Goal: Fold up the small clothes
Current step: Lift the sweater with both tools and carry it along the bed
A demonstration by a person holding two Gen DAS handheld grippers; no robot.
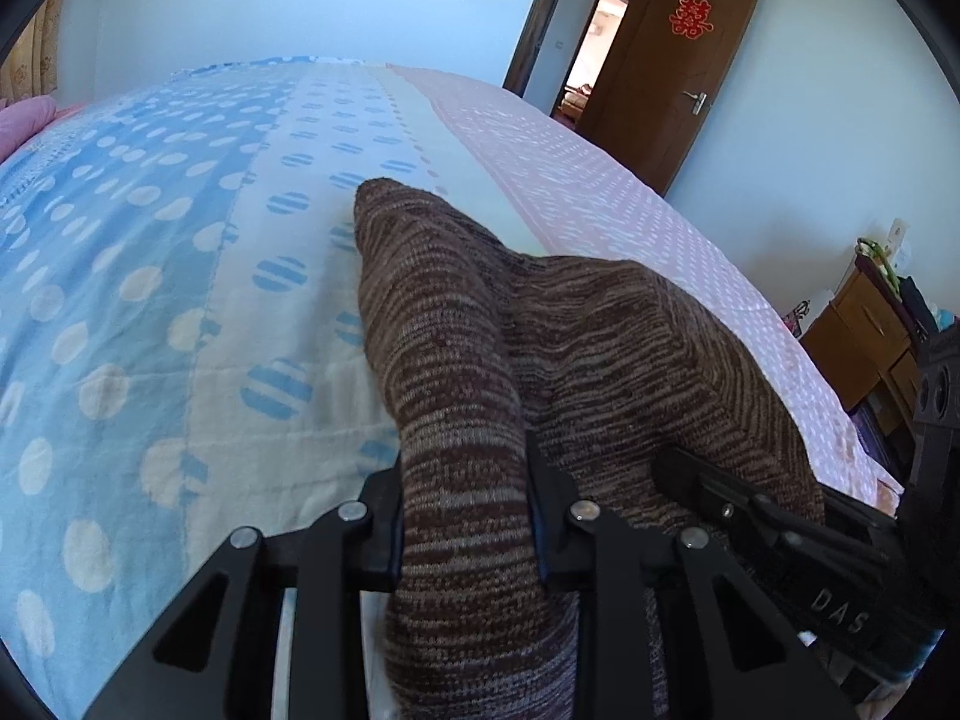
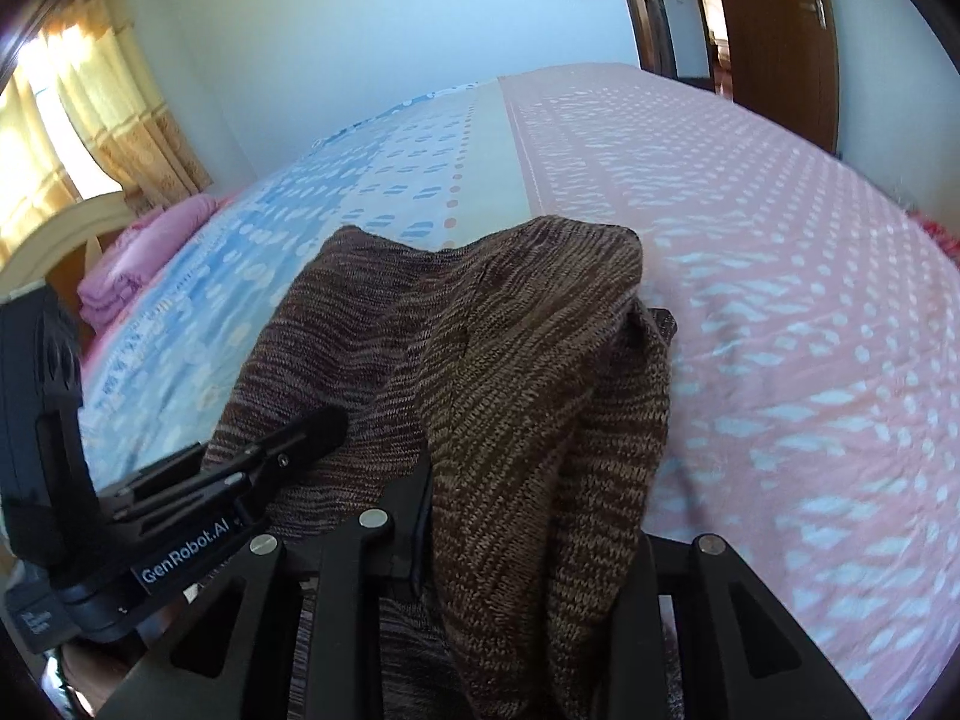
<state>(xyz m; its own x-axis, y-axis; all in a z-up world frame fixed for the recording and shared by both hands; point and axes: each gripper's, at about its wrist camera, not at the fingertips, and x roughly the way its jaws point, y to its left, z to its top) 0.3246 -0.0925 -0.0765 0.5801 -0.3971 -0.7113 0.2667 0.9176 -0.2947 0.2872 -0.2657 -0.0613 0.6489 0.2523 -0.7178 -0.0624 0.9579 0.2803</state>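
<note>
While both grippers grip: 1 brown knit garment (image 1: pixel 456 396) hangs between them over the bed (image 1: pixel 150 276).
Writing: "DAS" shows on the right gripper's body in the left view; "GenRobot.AI" shows on the left gripper's body in the right view; a red paper character sits on the door (image 1: pixel 690 60).
Left gripper (image 1: pixel 465 516): jaws narrow, clamped on a bunched fold of the garment, cloth filling the gap between the 2 fingers.
Right gripper (image 2: pixel 528 546): jaws narrow too, pressed on a thick fold of the same knit.
Garment: lifted at its near edge by both tools, the far part draped down onto the bedcover, across the seam between the blue dotted and pink dotted halves.
Left view only: a wooden cabinet (image 1: pixel 864 336) with clutter on top, right of the bed, and the door's handle and red character.
Right view only: yellow curtains (image 2: pixel 90 138) at a bright window, and a pink folded blanket (image 2: pixel 150 252) at the bed's far left.
</note>
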